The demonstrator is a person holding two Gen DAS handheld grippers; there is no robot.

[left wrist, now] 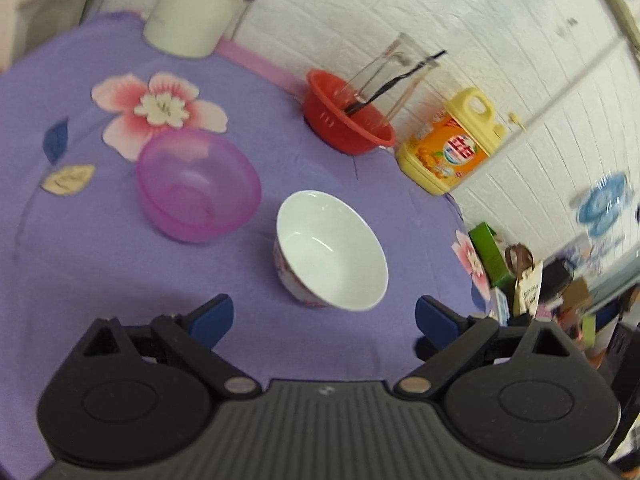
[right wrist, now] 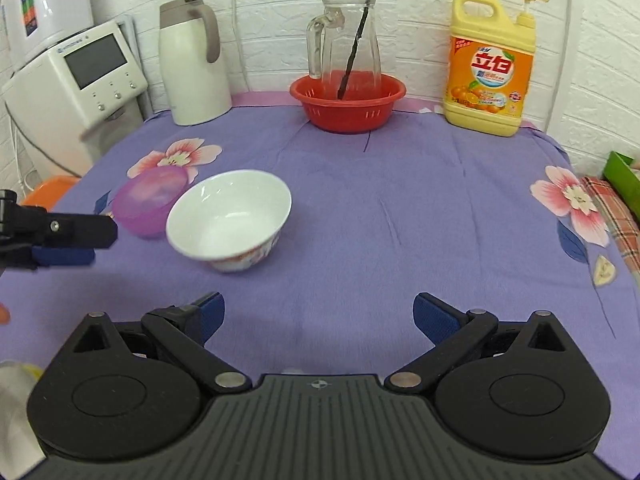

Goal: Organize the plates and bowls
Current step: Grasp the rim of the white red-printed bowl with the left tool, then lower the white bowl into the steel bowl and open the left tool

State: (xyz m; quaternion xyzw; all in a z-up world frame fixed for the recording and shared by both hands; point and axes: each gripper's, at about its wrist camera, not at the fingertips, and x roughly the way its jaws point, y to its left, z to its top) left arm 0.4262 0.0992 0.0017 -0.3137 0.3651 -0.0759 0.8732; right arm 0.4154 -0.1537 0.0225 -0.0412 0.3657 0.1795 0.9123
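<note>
Bowls sit side by side on the cloth (right wrist: 400,208): white bowl (left wrist: 332,250) just ahead of my left tongs (left wrist: 323,316), pink bowl (left wrist: 198,184) beyond-left. Both tongs, right (right wrist: 318,314) included, are spread and empty; left is nearer.

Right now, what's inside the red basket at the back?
A clear glass pitcher stands in the red basket, with a black stirring stick leaning inside the pitcher. The basket's wall and the pitcher hide most of the basket floor, so anything else there can't be seen.
</note>
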